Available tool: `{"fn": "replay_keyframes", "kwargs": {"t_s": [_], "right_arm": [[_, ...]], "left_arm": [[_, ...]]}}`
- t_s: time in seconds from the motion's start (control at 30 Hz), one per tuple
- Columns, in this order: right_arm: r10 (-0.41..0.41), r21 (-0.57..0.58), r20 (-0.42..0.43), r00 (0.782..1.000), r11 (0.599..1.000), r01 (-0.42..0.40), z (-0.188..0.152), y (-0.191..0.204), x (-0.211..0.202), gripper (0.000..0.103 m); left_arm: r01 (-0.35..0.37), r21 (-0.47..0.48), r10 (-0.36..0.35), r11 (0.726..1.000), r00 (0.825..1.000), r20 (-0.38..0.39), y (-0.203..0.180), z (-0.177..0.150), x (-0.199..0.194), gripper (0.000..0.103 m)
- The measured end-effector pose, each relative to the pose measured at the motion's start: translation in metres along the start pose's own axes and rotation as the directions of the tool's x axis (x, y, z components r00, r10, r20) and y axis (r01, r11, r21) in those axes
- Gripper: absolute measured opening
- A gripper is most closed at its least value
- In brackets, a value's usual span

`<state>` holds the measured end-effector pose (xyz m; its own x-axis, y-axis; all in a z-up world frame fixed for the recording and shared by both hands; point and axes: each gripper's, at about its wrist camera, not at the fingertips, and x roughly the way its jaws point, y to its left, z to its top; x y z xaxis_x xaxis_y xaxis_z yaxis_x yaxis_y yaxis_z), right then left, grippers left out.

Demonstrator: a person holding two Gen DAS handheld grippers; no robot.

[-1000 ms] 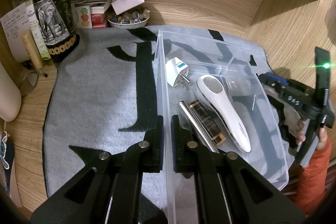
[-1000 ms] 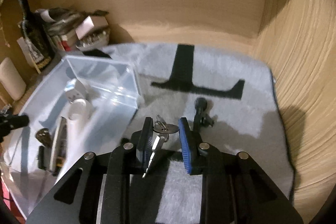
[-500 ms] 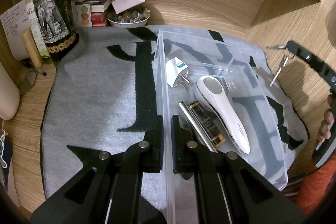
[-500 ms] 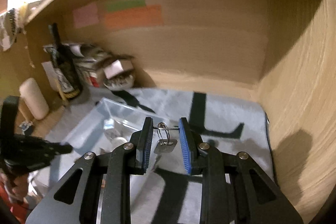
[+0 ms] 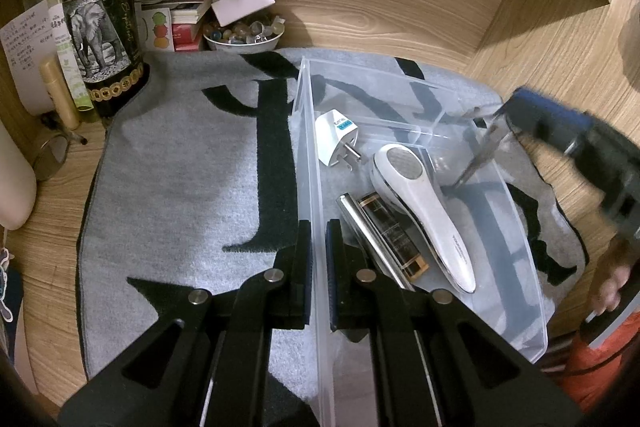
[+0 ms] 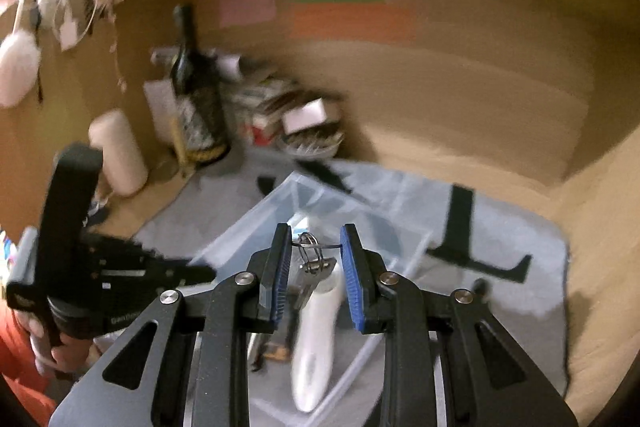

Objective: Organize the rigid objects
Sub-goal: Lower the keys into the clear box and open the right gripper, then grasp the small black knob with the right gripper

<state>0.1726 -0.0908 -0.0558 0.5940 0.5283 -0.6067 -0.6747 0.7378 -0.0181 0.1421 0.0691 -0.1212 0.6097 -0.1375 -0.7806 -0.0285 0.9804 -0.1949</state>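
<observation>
A clear plastic bin (image 5: 308,163) stands on a grey mat with black marks (image 5: 180,163). Inside lie a white plug adapter (image 5: 336,139), a white handheld device (image 5: 424,203) and a dark harmonica-like bar (image 5: 384,235). My left gripper (image 5: 318,251) is shut on the bin's left wall. My right gripper (image 6: 314,247) is shut on a key ring with keys (image 6: 314,259) and holds it above the bin (image 6: 400,187). The keys (image 5: 480,155) hang over the bin's right side in the left wrist view. The white device (image 6: 316,331) shows below.
A dark bottle with an elephant label (image 5: 104,27), stacked papers and boxes (image 5: 180,7) and a bowl of small stones (image 5: 244,35) stand at the back left. Wooden walls close the back and right. A small black object (image 6: 478,285) lies on the mat right of the bin.
My right gripper lifted the keys off the mat and carried them left, over the bin. My left gripper kept its hold on the bin wall.
</observation>
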Motion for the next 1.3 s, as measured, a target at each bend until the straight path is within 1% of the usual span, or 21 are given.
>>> {"fn": "replay_keyframes", "kwargs": {"t_s": [0.1, 0.2, 0.3, 0.67, 0.77, 0.8, 0.87, 0.97, 1.0, 1.07, 1.13, 1.3], "right_arm": [[0.022, -0.019, -0.056, 0.998, 1.000, -0.023, -0.008, 0.007, 0.016, 0.023], [0.053, -0.003, -0.103, 0.993, 0.999, -0.053, -0.016, 0.008, 0.029, 0.023], [0.055, -0.008, -0.148, 0.988, 0.998, -0.057, -0.025, 0.010, 0.038, 0.023], [0.078, 0.023, -0.246, 0.966, 0.997, -0.074, -0.042, 0.005, 0.044, 0.024], [0.077, 0.015, -0.243, 0.967, 0.997, -0.075, -0.043, 0.007, 0.042, 0.025], [0.074, 0.011, -0.242, 0.967, 0.997, -0.073, -0.043, 0.007, 0.040, 0.027], [0.066, 0.011, -0.228, 0.971, 0.998, -0.065, -0.041, 0.007, 0.035, 0.036], [0.042, 0.005, -0.189, 0.981, 0.999, -0.042, -0.033, 0.004, 0.026, 0.037], [0.025, 0.014, -0.166, 0.986, 1.000, -0.023, -0.029, 0.000, 0.021, 0.038], [-0.004, 0.053, -0.129, 0.992, 0.999, 0.011, -0.020, -0.011, 0.013, 0.048], [-0.044, 0.107, -0.088, 0.995, 0.993, 0.053, -0.012, -0.028, 0.004, 0.051], [-0.146, 0.199, -0.045, 0.988, 0.968, 0.152, -0.002, -0.071, -0.011, 0.052]], "left_arm": [[0.001, 0.000, -0.001, 1.000, 1.000, 0.001, 0.000, 0.000, 0.001, 0.006], [0.002, 0.000, -0.002, 1.000, 1.000, 0.001, -0.001, 0.000, 0.001, 0.006], [0.001, 0.000, -0.001, 1.000, 1.000, 0.001, -0.001, 0.000, 0.001, 0.006], [0.001, -0.001, -0.001, 1.000, 1.000, 0.002, -0.001, 0.000, 0.001, 0.006], [0.001, -0.001, -0.001, 1.000, 1.000, 0.003, 0.000, 0.000, 0.001, 0.006], [-0.001, 0.001, 0.001, 1.000, 1.000, 0.003, -0.001, 0.000, 0.001, 0.006], [-0.004, 0.005, 0.004, 1.000, 1.000, 0.001, -0.001, 0.001, 0.001, 0.006], [-0.005, 0.006, 0.005, 1.000, 1.000, -0.001, -0.002, 0.001, 0.001, 0.006], [-0.006, 0.006, 0.006, 1.000, 1.000, 0.000, -0.002, 0.001, 0.001, 0.006], [-0.006, 0.002, 0.006, 1.000, 1.000, 0.000, -0.002, 0.001, 0.000, 0.006], [-0.004, -0.002, 0.004, 1.000, 1.000, 0.000, -0.001, 0.001, 0.000, 0.006], [-0.004, -0.003, 0.004, 1.000, 1.000, 0.000, -0.001, 0.001, 0.000, 0.006]]}}
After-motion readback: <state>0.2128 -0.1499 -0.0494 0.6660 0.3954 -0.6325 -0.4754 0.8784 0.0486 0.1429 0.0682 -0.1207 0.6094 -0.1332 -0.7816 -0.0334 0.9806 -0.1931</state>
